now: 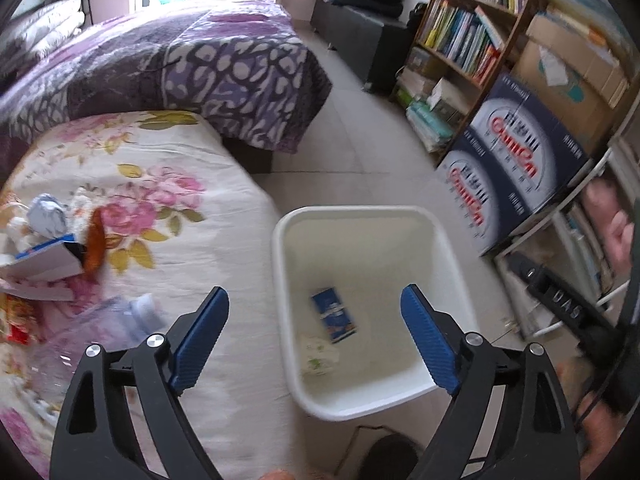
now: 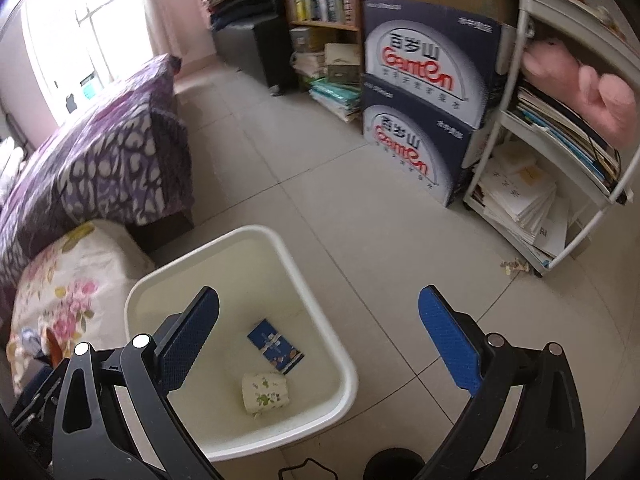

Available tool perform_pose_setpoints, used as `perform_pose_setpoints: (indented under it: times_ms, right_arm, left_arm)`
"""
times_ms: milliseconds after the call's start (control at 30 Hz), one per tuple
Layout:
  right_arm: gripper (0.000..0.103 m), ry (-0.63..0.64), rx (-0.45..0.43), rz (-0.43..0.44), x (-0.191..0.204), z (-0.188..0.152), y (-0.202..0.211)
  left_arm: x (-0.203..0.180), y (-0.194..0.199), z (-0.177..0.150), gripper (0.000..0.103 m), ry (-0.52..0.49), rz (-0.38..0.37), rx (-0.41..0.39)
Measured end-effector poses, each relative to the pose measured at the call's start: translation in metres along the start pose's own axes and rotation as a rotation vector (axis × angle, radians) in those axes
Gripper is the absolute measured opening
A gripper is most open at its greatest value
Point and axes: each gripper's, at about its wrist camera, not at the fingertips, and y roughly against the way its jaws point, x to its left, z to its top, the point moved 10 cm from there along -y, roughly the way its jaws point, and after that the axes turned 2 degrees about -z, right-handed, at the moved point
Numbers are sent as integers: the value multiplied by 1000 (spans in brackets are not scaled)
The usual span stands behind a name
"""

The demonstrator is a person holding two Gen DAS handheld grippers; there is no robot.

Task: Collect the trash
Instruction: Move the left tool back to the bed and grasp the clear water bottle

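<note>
A white plastic bin [image 1: 356, 216] [image 2: 192, 256] stands on the tiled floor beside a floral-covered surface [image 1: 168, 216]. Inside it lie a blue carton [image 1: 334, 314] [image 2: 275, 346] and a small floral paper cup [image 2: 265, 393] [image 1: 318, 354] on its side. My left gripper [image 1: 316, 320] hangs above the bin's near-left part, jaws wide open, nothing between them. My right gripper [image 2: 320, 320] is above the bin's right rim, also open and empty. On the floral cover at the left lie more scraps: a crumpled grey-blue wad [image 1: 48, 216], an orange-brown piece [image 1: 95, 246], a blue-and-white box [image 1: 40, 260] and a clear plastic bottle [image 1: 116, 320].
A bed with a purple patterned blanket [image 1: 208, 64] [image 2: 100, 160] fills the back left. Stacked dark-blue cartons [image 1: 516, 160] [image 2: 428, 92], a bookshelf [image 1: 472, 20] and a white wire rack [image 2: 560, 160] line the right. Open tiled floor [image 2: 320, 200] lies beyond the bin.
</note>
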Motion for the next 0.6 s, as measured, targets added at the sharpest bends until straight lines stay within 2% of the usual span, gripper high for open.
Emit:
perform_pose_setpoints:
  times_ms: [100, 267, 467, 600]
  right_arm:
    - [96, 46, -1, 4, 15, -5, 2]
    - [96, 95, 7, 12, 34, -11, 2]
    - [96, 163, 40, 39, 59, -21, -1]
    - [96, 220, 50, 59, 78, -30, -2]
  left_arm:
    - [18, 2, -5, 87, -34, 52, 10]
    - [53, -2, -18, 89, -124, 167, 80]
    - [98, -15, -43, 90, -360, 343, 219]
    - [122, -20, -58, 90, -491, 369, 308]
